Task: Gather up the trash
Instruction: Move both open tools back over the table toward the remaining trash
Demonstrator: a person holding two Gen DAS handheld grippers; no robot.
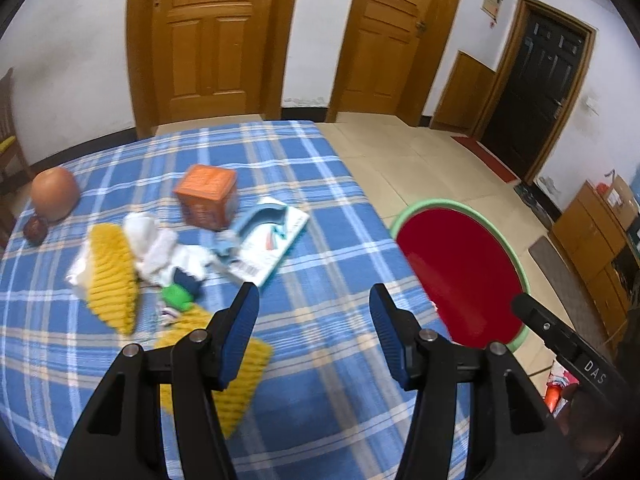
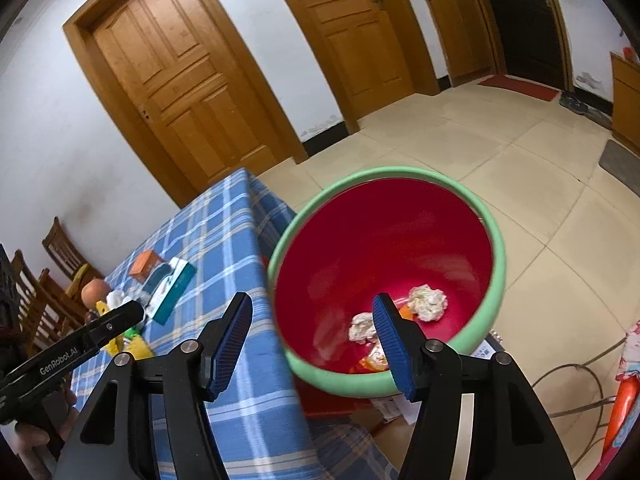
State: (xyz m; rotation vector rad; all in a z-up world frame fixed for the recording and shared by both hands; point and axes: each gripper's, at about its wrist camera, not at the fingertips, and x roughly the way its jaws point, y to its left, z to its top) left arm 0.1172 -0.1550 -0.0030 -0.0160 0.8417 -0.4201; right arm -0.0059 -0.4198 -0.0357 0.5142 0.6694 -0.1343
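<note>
Left gripper (image 1: 314,312) hovering wide and empty over plaid tablecloth (image 1: 328,384); right gripper (image 2: 312,320) hanging wide and empty over red bin (image 2: 496,256).

Crumpled white tissue (image 1: 160,246) lying left of centre: seeming light, soft, crushable; pinching its bulging middle looks best.

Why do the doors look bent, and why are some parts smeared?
Both views come through a fisheye lens: it bows the doors and darkens the corners. In the left wrist view the yellow cloth on the table is smeared by motion. In the right wrist view the near rim of the bin blurs; the crumpled paper inside stays fairly sharp.
</note>
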